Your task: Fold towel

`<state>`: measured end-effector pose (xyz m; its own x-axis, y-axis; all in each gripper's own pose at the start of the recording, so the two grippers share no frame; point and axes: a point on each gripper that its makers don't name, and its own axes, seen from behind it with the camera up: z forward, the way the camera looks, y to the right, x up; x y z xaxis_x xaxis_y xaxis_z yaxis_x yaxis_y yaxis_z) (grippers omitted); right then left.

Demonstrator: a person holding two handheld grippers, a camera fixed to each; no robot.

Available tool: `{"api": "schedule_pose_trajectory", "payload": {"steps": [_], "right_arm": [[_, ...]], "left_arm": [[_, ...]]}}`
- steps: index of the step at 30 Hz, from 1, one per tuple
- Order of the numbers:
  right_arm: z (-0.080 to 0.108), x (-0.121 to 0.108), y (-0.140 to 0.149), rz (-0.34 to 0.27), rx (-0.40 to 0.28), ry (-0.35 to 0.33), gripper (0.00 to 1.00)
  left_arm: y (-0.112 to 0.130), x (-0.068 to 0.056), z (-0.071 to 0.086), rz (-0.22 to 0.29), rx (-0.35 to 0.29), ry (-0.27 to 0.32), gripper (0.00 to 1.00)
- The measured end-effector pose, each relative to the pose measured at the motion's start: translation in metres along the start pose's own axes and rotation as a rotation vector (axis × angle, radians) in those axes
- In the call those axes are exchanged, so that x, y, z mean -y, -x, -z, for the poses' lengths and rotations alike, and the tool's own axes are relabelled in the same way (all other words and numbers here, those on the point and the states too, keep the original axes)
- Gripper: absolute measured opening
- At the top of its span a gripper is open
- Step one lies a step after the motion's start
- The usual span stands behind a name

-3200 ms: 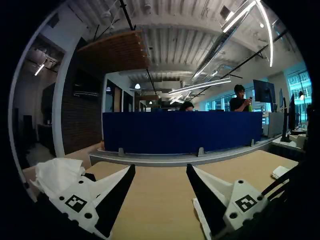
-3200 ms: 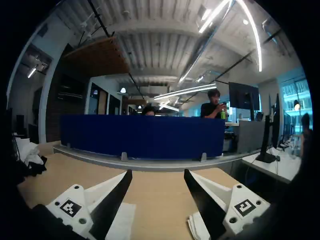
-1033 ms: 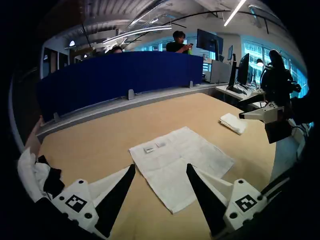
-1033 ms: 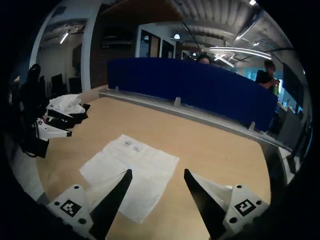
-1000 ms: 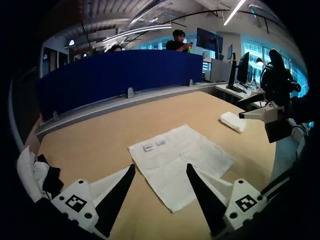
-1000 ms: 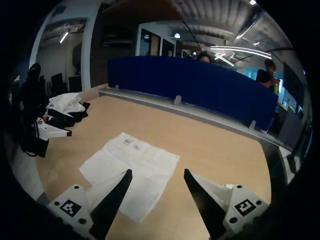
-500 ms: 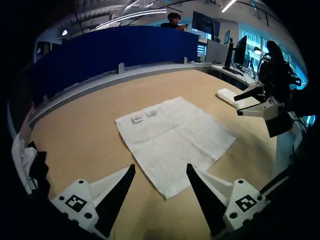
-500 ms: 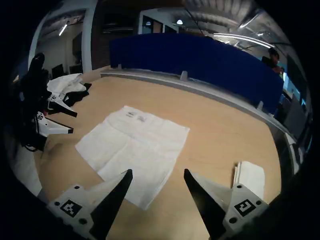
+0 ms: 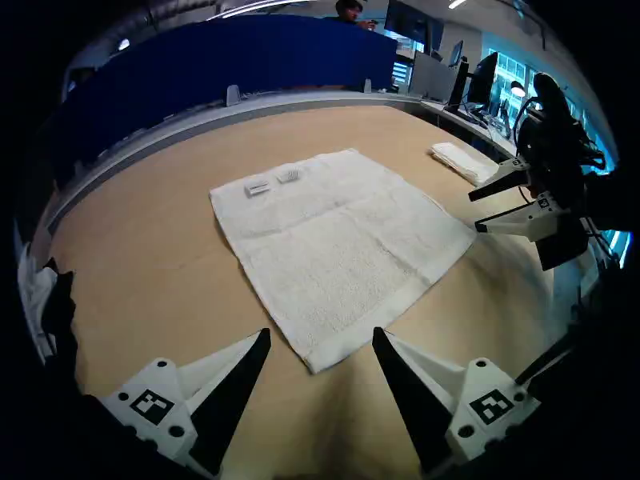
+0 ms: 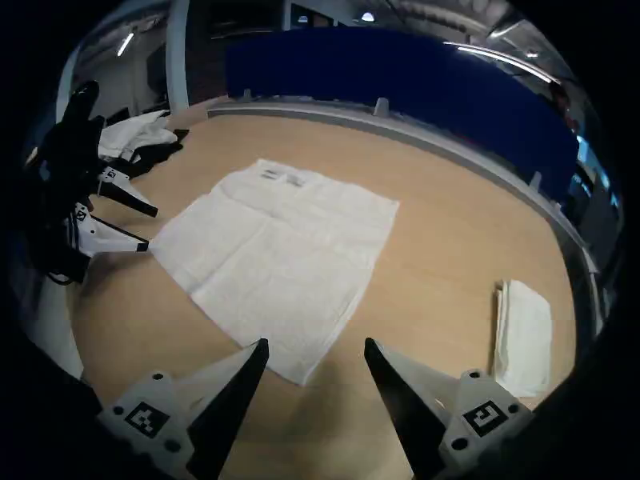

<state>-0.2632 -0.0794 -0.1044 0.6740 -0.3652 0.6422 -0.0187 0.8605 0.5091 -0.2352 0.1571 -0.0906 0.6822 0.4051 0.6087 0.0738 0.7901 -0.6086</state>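
Note:
A white towel (image 9: 344,240) lies spread flat on the tan table (image 9: 144,264), two small tags near its far edge. My left gripper (image 9: 320,346) hangs open just above the towel's near corner, nothing between its fingers. In the right gripper view the same towel (image 10: 272,248) lies ahead, and my right gripper (image 10: 314,352) is open over another near corner. Each view shows the other gripper beside the towel: the right gripper (image 9: 500,200) at the towel's right corner, the left gripper (image 10: 128,224) at its left corner, both with fingers apart.
A folded white towel (image 10: 524,336) lies on the table to the right, also seen as a folded towel (image 9: 462,160). A heap of white and dark cloth (image 10: 136,140) sits at the table's far left. A blue divider (image 9: 240,64) runs along the back edge.
Both grippers have tilted down from the ceiling and room to the table and moved closer to the towel's near corners. The towel has not moved.

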Motion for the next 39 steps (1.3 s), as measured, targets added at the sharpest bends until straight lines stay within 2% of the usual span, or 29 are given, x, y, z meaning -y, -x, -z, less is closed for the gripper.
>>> {"api": "schedule_pose_trajectory", "payload": {"steps": [9, 15, 23, 31, 37, 39], "right_arm": [[-0.002, 0.007, 0.023, -0.005, 0.039, -0.016, 0.83], [-0.005, 0.009, 0.027, -0.024, 0.046, -0.022, 0.65], [-0.010, 0.018, 0.032, -0.051, 0.061, -0.044, 0.49], [-0.010, 0.019, 0.034, -0.064, 0.064, -0.035, 0.41], [-0.009, 0.017, 0.035, -0.050, 0.076, -0.025, 0.33], [-0.009, 0.016, 0.035, -0.041, 0.081, -0.020, 0.31]], "left_arm": [[0.018, -0.009, -0.004, -0.002, 0.047, -0.009, 0.92], [0.021, -0.010, -0.006, 0.000, 0.062, -0.029, 0.86], [0.022, -0.008, -0.006, 0.018, 0.065, -0.043, 0.79], [0.023, -0.005, -0.005, 0.009, 0.067, -0.062, 0.71], [0.024, 0.000, -0.006, 0.001, 0.069, -0.085, 0.56], [0.024, 0.002, -0.006, -0.002, 0.069, -0.089, 0.56]]}}
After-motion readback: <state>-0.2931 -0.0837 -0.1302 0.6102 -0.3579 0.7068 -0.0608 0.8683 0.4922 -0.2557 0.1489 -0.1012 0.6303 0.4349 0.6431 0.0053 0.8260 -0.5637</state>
